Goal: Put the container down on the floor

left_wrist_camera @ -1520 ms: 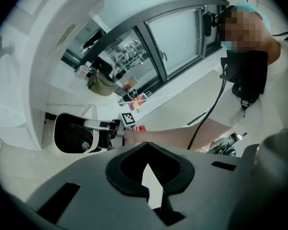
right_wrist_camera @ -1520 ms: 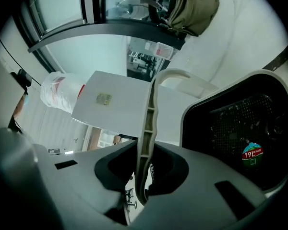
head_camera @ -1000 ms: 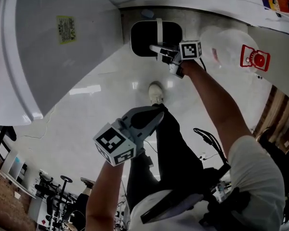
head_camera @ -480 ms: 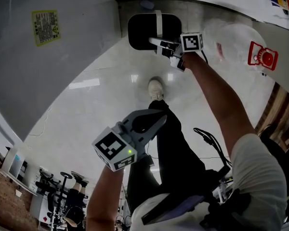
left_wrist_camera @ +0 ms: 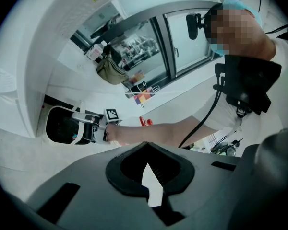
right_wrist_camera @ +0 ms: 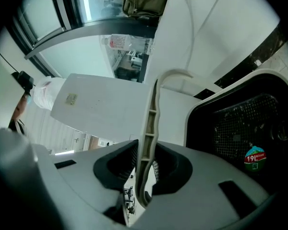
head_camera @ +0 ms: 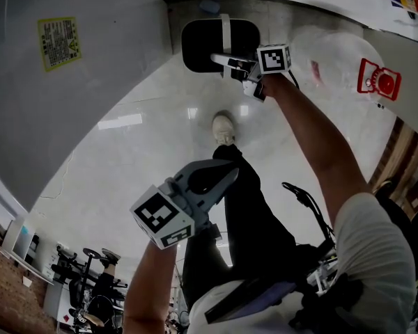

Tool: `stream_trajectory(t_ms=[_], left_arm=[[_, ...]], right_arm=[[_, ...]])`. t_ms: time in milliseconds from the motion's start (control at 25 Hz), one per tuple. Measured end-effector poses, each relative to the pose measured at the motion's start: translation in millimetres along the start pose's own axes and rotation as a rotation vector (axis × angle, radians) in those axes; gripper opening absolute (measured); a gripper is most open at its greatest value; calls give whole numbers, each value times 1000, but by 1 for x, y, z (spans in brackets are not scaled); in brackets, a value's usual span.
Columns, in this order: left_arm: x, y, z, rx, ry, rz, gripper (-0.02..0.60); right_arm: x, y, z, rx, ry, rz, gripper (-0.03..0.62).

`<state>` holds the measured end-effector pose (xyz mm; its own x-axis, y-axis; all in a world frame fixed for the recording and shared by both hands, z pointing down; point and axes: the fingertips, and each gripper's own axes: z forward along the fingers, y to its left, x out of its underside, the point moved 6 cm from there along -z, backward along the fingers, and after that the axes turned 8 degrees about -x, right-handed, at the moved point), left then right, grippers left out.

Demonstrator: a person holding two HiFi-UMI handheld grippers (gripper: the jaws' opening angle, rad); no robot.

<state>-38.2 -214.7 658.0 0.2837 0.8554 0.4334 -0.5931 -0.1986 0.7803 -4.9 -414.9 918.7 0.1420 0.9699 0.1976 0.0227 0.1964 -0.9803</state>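
Rt tongs (right_wrist_camera: 143, 176) pinching the container (head_camera: 202, 44) by its handle (right_wrist_camera: 151, 123), top centre of head view.
I see the black container w/ white rim low at the floor (head_camera: 125, 165), by the wall base; can't tell if it's resting on it. My lt tongs (left_wrist_camera: 151, 188) sit lower centre, pressed nearly together, nothing btwn them. A shoe (head_camera: 223, 129) shows mid-frame, just below the container.

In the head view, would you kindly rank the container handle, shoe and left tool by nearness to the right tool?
1. container handle, clamped in the right tool, top centre.
2. shoe, mid-frame, just below.
3. left tool, lower left.
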Motion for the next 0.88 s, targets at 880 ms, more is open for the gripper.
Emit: stream_trajectory(t_ms=[880], left_arm=[[-5, -26, -11, 36, 11, 58, 11]], right_arm=[[10, 23, -55, 182, -9, -13, 233]])
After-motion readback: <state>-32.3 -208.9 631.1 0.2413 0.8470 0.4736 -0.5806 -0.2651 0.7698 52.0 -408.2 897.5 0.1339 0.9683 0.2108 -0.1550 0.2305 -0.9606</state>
